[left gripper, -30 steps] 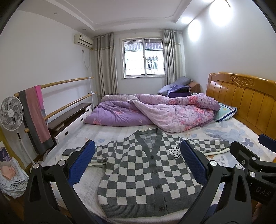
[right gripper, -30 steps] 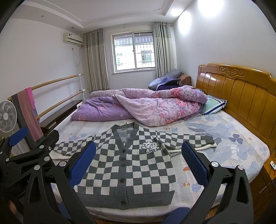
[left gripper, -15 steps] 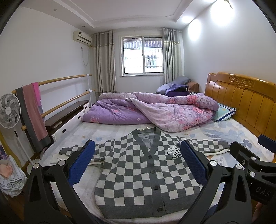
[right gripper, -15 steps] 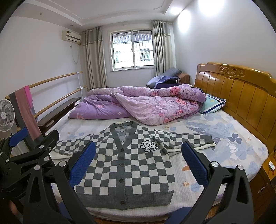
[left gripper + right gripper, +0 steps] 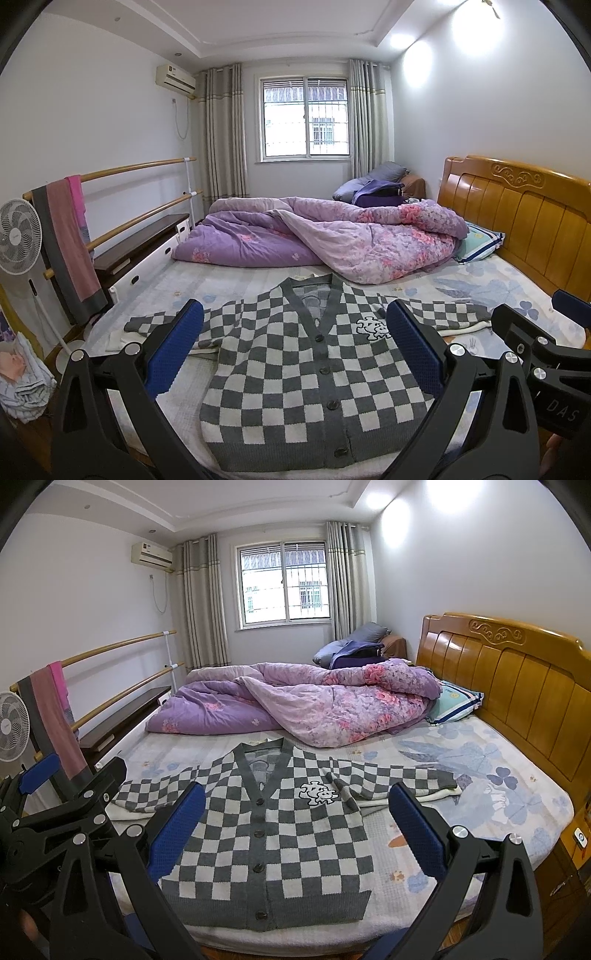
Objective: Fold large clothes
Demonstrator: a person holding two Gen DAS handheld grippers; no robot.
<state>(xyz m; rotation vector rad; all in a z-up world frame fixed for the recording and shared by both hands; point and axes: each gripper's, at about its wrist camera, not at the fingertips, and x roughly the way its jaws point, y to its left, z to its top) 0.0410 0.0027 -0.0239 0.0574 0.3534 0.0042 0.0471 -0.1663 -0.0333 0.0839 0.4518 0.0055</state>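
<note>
Cardigan: I see the grey-and-white checkered cardigan (image 5: pixel 306 373) lying flat and buttoned on the near half of the bed, hem toward me at 6 o'clock, V-neck toward 12, sleeves spread toward 9 and 3.
Patch: a small white emblem (image 5: pixel 318 794) sits on the chest, just right of the button row.
Left gripper: my left gripper (image 5: pixel 293 347) hangs above the cardigan, blue pads (image 5: pixel 173 347) spread wide, gripping nothing.
Right gripper: my right gripper (image 5: pixel 295 829) hovers likewise, pads (image 5: pixel 415 829) wide apart and bare, with the other tool at its 9 o'clock.
Bed: the floral sheet (image 5: pixel 480 775) runs to a wooden headboard (image 5: pixel 517 679) at 3 o'clock.
Quilt: a rumpled purple quilt (image 5: pixel 332 240) lies beyond the collar at 12 o'clock.
Room: a fan (image 5: pixel 16 236) at 9 o'clock; a window (image 5: pixel 306 118) at 12.
</note>
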